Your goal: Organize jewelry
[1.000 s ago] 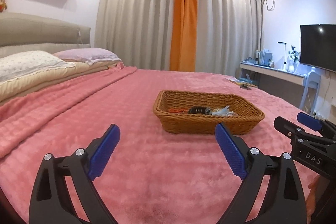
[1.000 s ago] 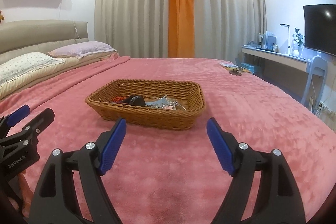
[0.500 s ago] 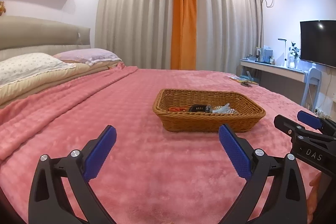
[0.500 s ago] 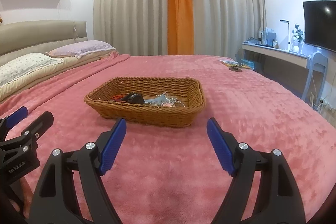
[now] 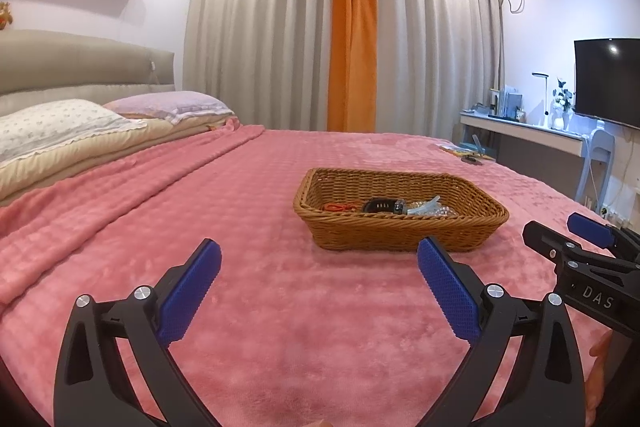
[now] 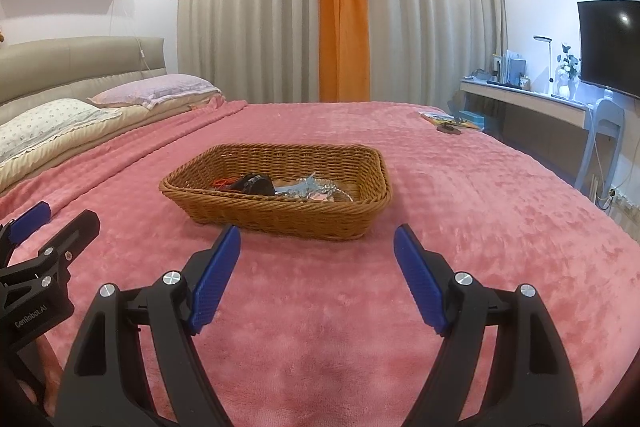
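Note:
A brown wicker basket (image 5: 400, 231) (image 6: 280, 215) sits on the pink bed cover. Inside lie a red cord (image 5: 340, 206) (image 6: 224, 182), a black watch (image 5: 384, 205) (image 6: 256, 183) and silvery jewelry (image 5: 430, 209) (image 6: 316, 187). My left gripper (image 5: 319, 255) is open and empty, above the cover, short of the basket's near left side. My right gripper (image 6: 317, 241) is open and empty, just in front of the basket's near wall. Each gripper shows at the edge of the other's view.
The pink bed cover (image 5: 200, 227) spreads all around the basket. Pillows (image 5: 60, 127) lie at the far left by the headboard. Small items (image 6: 444, 121) lie near the bed's far right edge. A desk (image 6: 520, 99), chair and TV stand at the right wall.
Both grippers have risen slightly and the basket looks a little lower and closer in both views. Both stay open and empty.

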A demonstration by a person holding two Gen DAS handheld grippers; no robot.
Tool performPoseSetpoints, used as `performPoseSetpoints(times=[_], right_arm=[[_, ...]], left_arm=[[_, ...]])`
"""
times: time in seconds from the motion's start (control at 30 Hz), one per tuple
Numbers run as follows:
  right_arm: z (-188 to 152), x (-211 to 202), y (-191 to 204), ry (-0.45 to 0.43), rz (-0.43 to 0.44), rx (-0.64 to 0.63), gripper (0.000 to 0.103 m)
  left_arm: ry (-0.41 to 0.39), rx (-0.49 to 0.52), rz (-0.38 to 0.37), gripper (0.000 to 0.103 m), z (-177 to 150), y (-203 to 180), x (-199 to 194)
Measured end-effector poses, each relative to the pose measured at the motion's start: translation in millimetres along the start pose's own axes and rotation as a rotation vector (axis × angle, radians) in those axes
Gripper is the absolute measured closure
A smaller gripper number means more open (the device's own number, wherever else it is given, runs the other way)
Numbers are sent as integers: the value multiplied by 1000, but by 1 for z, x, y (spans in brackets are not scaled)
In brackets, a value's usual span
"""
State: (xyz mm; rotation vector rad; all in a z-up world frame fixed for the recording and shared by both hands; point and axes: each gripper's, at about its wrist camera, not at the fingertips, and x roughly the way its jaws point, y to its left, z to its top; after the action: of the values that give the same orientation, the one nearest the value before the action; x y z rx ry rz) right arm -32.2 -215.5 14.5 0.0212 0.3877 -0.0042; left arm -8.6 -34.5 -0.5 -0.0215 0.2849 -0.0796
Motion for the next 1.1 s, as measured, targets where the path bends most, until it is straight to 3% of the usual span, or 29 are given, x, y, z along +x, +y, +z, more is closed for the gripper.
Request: performPoseSetpoints(times=[1.1], right_arm=[[-3,1,4,7,-10,-10,25]], left_arm=[[15,-16,8,8,0,4,1]])
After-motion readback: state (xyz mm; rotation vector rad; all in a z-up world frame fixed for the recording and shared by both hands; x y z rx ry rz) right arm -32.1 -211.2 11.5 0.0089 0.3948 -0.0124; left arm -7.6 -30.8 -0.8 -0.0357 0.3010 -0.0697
